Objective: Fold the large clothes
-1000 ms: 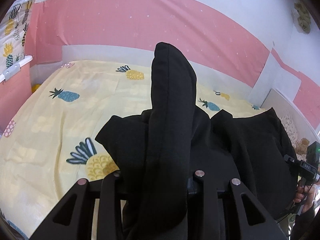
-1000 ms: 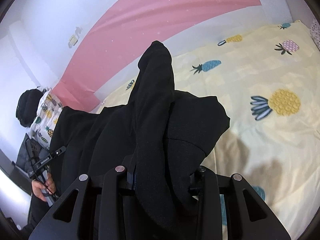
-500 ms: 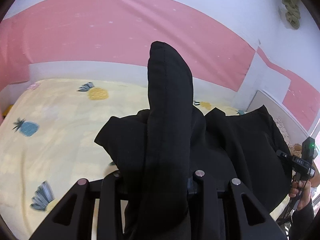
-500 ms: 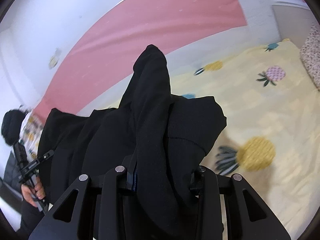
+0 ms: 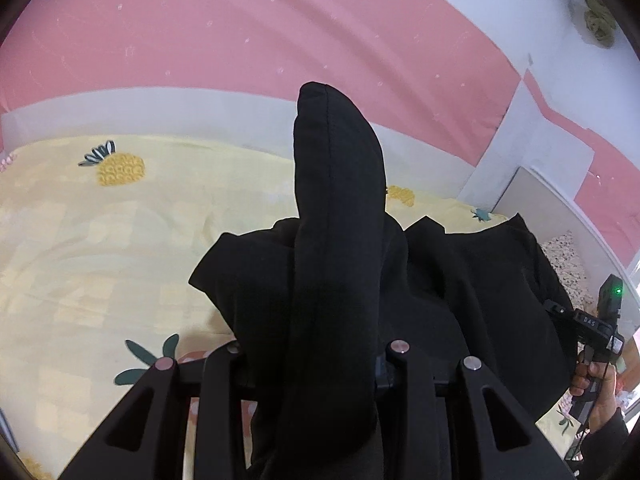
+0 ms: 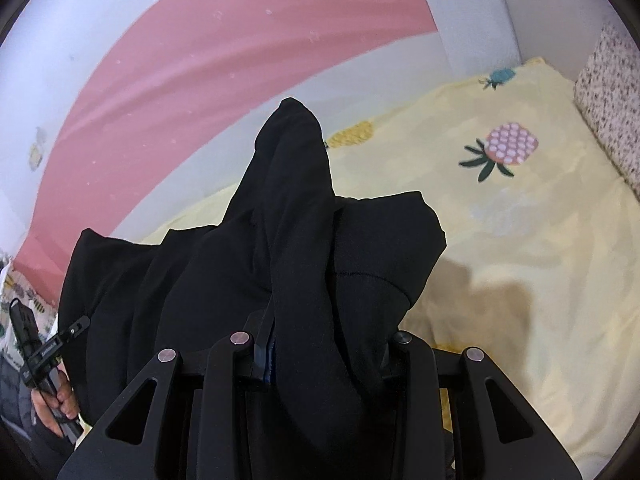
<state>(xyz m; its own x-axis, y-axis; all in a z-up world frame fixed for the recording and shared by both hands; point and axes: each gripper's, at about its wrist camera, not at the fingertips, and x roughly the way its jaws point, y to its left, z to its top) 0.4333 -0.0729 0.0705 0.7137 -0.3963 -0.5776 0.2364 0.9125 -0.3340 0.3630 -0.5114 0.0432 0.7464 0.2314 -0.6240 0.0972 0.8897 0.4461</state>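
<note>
Bed [image 5: 80, 248] comes first, filling both views with a pale yellow sheet printed with pineapples; its far edge runs along a wall [image 5: 240, 40] painted pink above a white band. Over the sheet hangs the black garment [image 5: 480, 280], a large, heavy piece held up off the bed by both grippers — it sags in a broad swag between them, and a loose corner droops toward the sheet on the outer side of each gripper. In the left wrist view the left gripper [image 5: 320, 360] has its jaws clamped on a thick fold of the black cloth, which bulges up and forward between the fingers in a rounded hump with a stitched seam along it. In the right wrist view the right gripper [image 6: 320, 344] is likewise clamped on a bunched fold of the same garment, the cloth rising in a peak past the fingers; a shadow lies on the sheet just beside the hanging corner. A speckled cushion [image 6: 612, 100] lies at the bed's far right corner. Each camera also catches the other gripper at its picture's edge, gripped by a hand: the right hand [image 5: 596, 376] — with a small green light on the device above it — and the left hand [image 6: 56, 400].
</note>
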